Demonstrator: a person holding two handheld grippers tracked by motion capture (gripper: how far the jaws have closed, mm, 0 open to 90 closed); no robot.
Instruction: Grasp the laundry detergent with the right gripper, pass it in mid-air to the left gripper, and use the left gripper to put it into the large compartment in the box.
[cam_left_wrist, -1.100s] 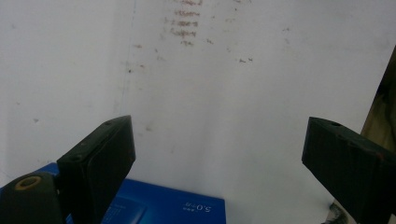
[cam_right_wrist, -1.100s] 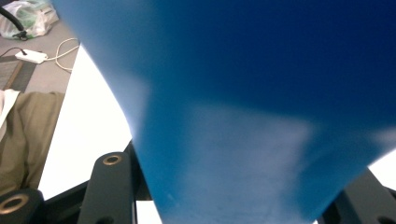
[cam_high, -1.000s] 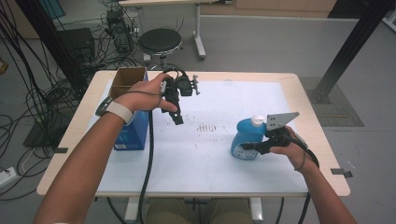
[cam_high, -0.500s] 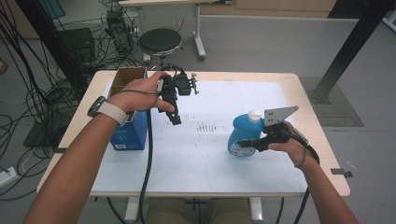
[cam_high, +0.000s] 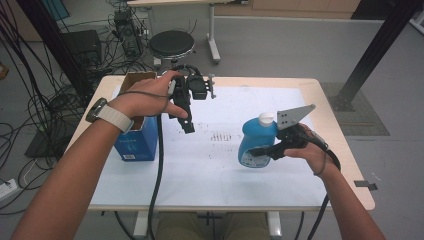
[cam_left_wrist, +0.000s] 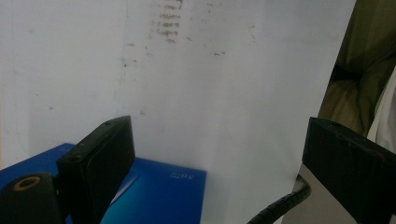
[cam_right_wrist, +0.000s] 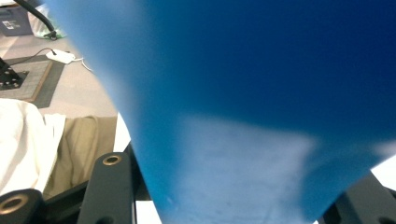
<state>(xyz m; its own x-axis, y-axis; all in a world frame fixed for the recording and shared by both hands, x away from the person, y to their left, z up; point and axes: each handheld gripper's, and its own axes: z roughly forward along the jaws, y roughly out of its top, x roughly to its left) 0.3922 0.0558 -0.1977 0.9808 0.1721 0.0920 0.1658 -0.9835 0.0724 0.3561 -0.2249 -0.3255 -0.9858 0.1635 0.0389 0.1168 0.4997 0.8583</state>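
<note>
A blue plastic bottle (cam_high: 256, 142) with a white cap stands upright, held in your right gripper (cam_high: 260, 151) at the table's right, lifted just above the white sheet. Its label faces you.

Between the box (cam_high: 136, 131) at the left and the bottle (cam_high: 256, 140) at the right, the middle of the tabletop (cam_high: 210, 170) lies bare and open to a pass. The left claw (cam_high: 187, 122) hangs over its far part, with a cable (cam_high: 158, 170) trailing down beside the box. The far right corner is open too.
</note>
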